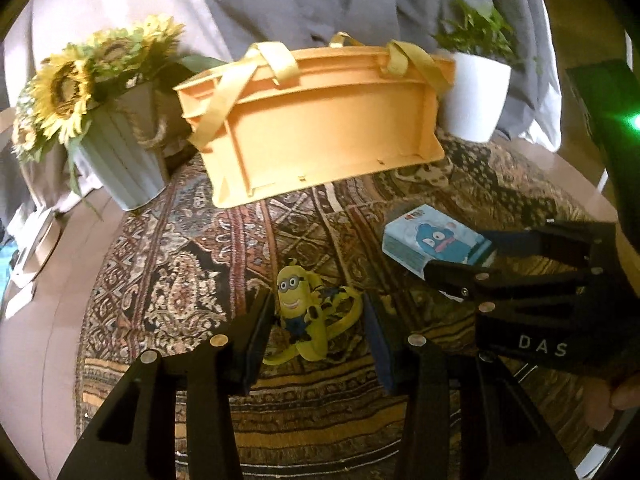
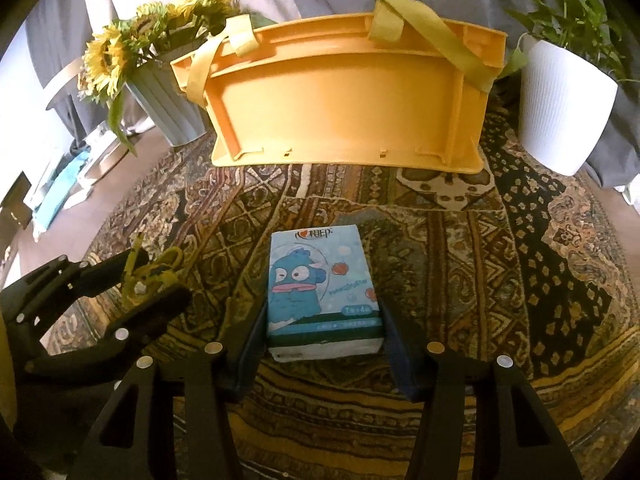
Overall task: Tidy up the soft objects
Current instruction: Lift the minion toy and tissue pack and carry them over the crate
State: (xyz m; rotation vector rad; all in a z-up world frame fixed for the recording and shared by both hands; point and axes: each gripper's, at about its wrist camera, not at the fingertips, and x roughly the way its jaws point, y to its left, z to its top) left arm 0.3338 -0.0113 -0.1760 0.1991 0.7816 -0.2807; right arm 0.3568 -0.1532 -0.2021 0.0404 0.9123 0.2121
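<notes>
- The orange crate (image 2: 344, 108), yellow straps over its rim, stands at the far edge of the patterned rug (image 2: 520, 272), between a sunflower pot (image 1: 120, 152) and a white planter (image 2: 560, 108).
- The right gripper (image 2: 324, 320), marked "DAS" on its body, tilts down and pinches the blue tissue pack (image 2: 320, 292); its long axis points toward the crate, printed characters at the far end.
- The left gripper (image 1: 316, 320) tilts down, clamping the yellow Minion plush (image 1: 304, 312), head toward the crate.

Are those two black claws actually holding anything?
Yes. The left gripper pinches the minion toy by its sides; the right gripper clamps the tissue pack near end.
</notes>
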